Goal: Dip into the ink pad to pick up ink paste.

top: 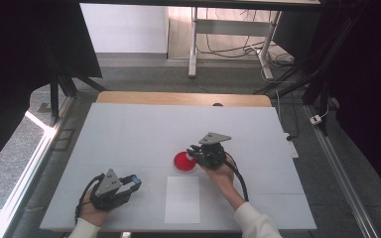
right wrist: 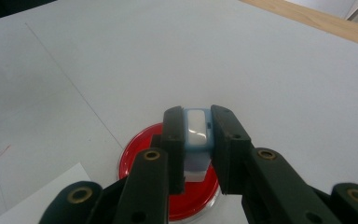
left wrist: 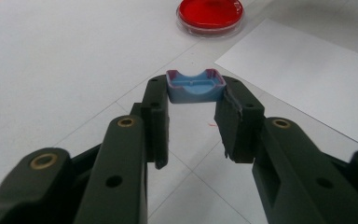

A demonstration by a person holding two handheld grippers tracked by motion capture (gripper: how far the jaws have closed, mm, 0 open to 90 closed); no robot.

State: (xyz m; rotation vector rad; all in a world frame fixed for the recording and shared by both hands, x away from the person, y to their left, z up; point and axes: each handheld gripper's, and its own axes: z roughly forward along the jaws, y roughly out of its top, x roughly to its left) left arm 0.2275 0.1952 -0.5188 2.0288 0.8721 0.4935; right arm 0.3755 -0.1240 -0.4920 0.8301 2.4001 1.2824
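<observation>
A red round dish (top: 183, 162) lies on the white table mat, right of centre. My right gripper (top: 194, 151) hangs over the dish's right edge, shut on a small blue-and-white block (right wrist: 197, 129). In the right gripper view the dish (right wrist: 142, 161) lies just below that block. Near the front left, my left gripper (top: 134, 183) rests low over the mat. It is shut on a small blue cap (left wrist: 195, 87) with a purple rim, held by its sides at the jaw tips. From the left gripper view, the dish (left wrist: 209, 14) is far ahead.
A white paper sheet (top: 182, 198) lies flat at the front centre, between both hands and just below the dish; the sheet (left wrist: 307, 70) also shows to the right of the left jaws. A wooden edge (top: 183, 98) runs along the table's far side.
</observation>
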